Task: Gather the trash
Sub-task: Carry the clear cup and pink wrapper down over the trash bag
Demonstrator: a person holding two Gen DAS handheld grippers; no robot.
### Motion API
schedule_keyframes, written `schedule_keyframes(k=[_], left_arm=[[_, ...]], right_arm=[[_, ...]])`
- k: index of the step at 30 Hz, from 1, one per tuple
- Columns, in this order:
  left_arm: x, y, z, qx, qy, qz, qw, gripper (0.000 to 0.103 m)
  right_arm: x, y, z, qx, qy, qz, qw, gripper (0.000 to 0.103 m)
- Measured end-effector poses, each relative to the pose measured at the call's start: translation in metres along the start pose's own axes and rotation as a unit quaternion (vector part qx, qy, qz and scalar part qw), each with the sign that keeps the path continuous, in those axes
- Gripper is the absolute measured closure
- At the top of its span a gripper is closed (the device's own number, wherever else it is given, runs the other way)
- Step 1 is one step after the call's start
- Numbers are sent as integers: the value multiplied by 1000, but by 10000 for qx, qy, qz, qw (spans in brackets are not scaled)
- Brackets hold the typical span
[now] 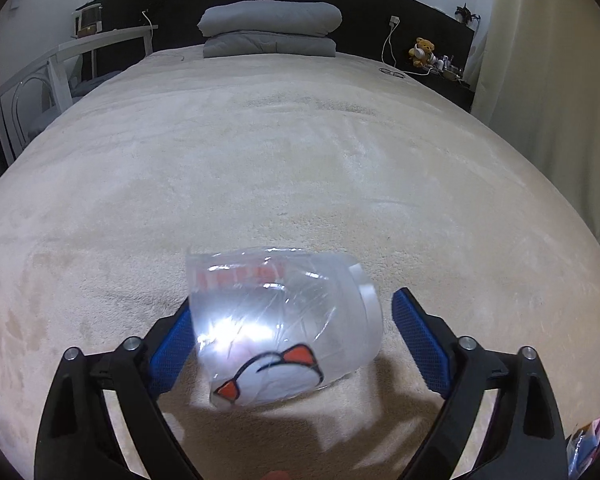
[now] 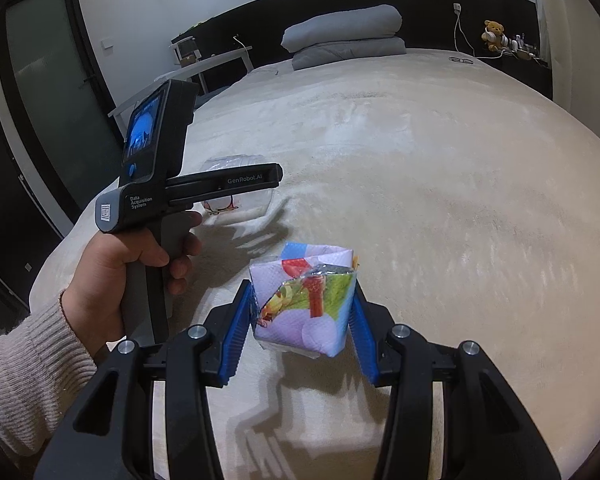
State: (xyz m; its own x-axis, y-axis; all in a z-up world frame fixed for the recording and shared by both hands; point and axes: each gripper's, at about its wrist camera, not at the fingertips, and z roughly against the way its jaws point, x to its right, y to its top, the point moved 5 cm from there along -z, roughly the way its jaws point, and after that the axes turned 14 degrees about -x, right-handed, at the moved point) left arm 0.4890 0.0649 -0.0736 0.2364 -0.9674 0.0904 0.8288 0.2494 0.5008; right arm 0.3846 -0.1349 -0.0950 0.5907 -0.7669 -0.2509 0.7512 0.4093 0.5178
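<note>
In the lower centre of the left wrist view, the left gripper (image 1: 290,344) has its blue-padded fingers spread around a crumpled clear plastic cup with a red-and-white cartoon print (image 1: 284,328), which lies on its side on the cream plush bedspread (image 1: 300,160); the left pad looks to touch the cup, while the right pad stands apart, so the cup is bracketed rather than gripped, probably in readiness for a squeeze. The right wrist view, at lower centre, shows the right gripper (image 2: 304,312) pinching a folded colourful printed wrapper (image 2: 304,304) between both pads, lifted clear of the bed, judging by the shadow beneath it. That view alone shows the person's left hand (image 2: 116,264) gripping the tool's handle at left, with the cup half hidden behind the tool's body. Only the left view shows the cup's print plainly, and a sliver of the wrapper at its lower right edge.
</note>
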Motion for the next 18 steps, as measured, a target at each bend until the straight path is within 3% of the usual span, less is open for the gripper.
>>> schedule_keyframes(k=[2, 9, 18], left_arm=[[0, 0, 1, 10, -7, -23, 10000, 26], [2, -5, 16, 181, -249, -114, 9995, 28], [3, -26, 63, 505, -531, -140, 9972, 28]], right_arm=[[-3, -1, -1, -15, -29, 37, 10000, 56], [-10, -2, 2, -2, -77, 136, 9999, 56], [-12, -7, 15, 169, -222, 106, 9996, 56]])
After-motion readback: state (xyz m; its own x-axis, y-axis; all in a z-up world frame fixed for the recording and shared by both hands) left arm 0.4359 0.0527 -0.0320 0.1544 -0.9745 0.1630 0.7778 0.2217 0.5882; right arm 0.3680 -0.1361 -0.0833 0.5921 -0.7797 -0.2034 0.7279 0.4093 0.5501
